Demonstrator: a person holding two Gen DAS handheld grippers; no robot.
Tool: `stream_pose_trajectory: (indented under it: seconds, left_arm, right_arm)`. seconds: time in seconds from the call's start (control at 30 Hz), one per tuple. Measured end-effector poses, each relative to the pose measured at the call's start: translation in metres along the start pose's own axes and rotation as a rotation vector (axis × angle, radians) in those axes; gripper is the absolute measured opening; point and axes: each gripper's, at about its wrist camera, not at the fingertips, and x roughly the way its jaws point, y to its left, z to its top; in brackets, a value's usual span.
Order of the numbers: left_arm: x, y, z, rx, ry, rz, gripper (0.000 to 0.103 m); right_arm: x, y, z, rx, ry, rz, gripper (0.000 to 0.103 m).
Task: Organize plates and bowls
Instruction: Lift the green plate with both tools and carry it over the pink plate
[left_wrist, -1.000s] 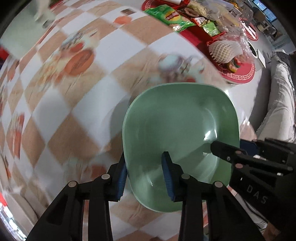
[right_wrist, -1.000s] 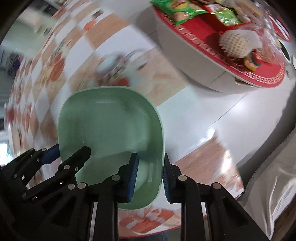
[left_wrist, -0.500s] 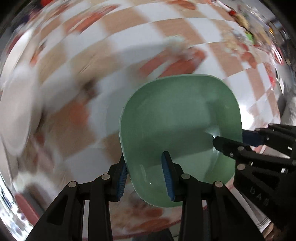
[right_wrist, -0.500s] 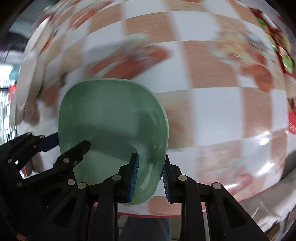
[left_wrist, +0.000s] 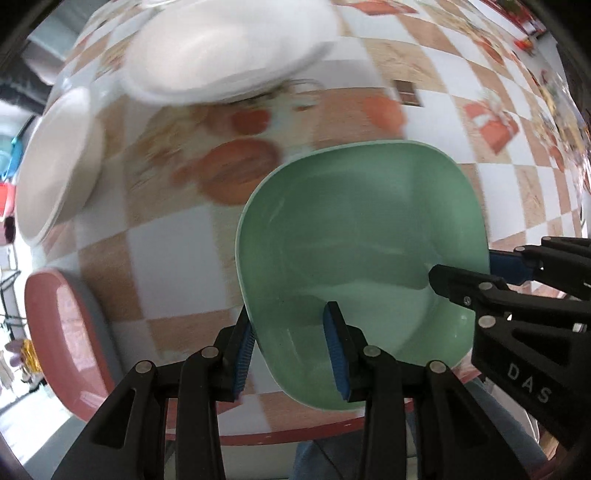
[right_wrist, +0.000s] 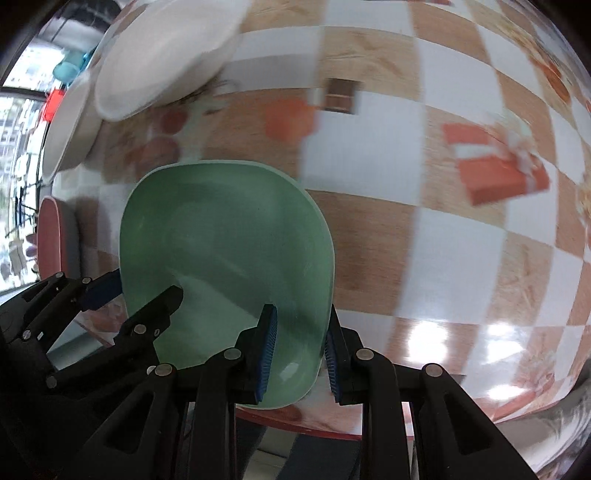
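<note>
A pale green bowl (left_wrist: 362, 236) is seen; white plates (left_wrist: 221, 48) at eleven o'clock; tablecloth (right_wrist: 424, 229) checked tan and white

One readable marking from my feed

I read "DAS" in pale letters on the black body of the right gripper (left_wrist: 460, 275), seen from my left wrist camera.

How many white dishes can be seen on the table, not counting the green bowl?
2. A large white plate lies at the far side of the checkered table, and a smaller white dish sits left of it. Others may be outside the view.
</note>
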Motion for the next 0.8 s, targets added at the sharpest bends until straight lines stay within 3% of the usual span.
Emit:
stream_pose_trajectory:
  seconds: [0.1,0.27,0.7,0.8]
  left_arm:
    - [-0.001,0.009,-0.004,-0.028,-0.01,-0.002,0.04]
    - [-0.003,0.022,-0.012,-0.035,-0.027,-0.008,0.04]
    - [-0.005,0.031,-0.026,-0.019,-0.038,-0.038,0.04]
    - [-0.005,0.032,-0.026,-0.017,-0.038,-0.041,0.04]
  right_arm:
    - [0.002,0.02,0.006,-0.016,-0.002,-0.052,0.031]
    - [-0.001,0.037,0.013,0.006,0.014,-0.059,0.035]
    - [0.002,0.026,0.053,0.04,0.041,-0.076,0.035]
    - [0.013,0.032,0.049,0.042,0.043,-0.079,0.035]
